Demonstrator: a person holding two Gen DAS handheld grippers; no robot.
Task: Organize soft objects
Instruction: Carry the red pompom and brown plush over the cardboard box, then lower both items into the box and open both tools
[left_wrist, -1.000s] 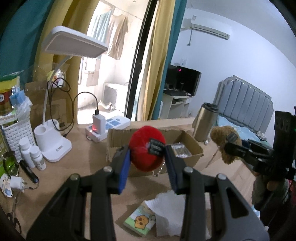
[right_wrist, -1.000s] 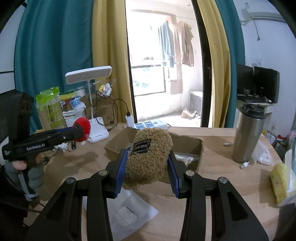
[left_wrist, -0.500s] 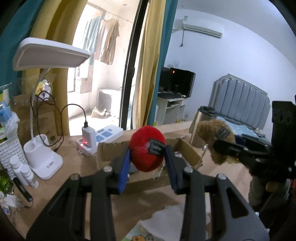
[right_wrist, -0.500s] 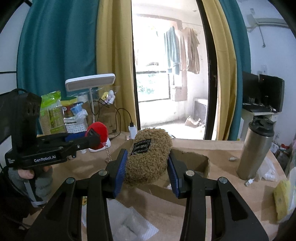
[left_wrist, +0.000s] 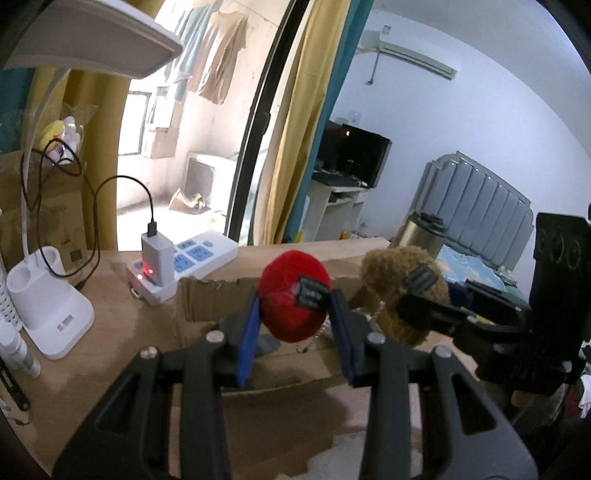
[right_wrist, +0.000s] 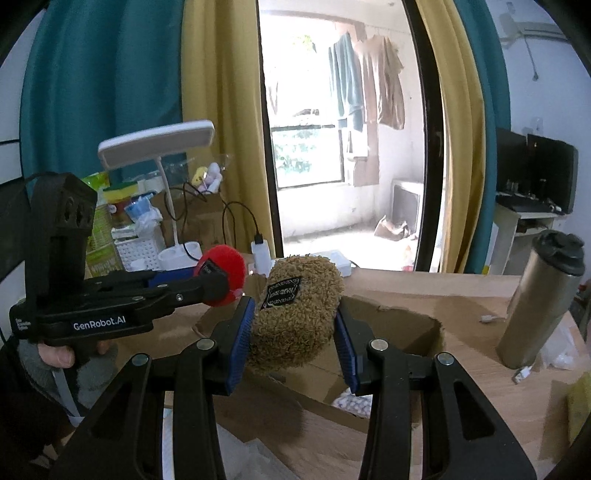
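Holding both toys over the cardboard box (right_wrist: 391, 325): left gripper (left_wrist: 295, 332) clamped on the red plush ball (left_wrist: 291, 299), right gripper (right_wrist: 293, 341) squeezing the brown fuzzy plush (right_wrist: 295, 317).

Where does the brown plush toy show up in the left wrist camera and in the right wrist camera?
Left wrist view: the brown plush toy sits right of centre, held in the right gripper.
Right wrist view: it fills the centre, clamped between that camera's own blue pads.
Shared landmark: the steel tumbler, right of the toy in both.
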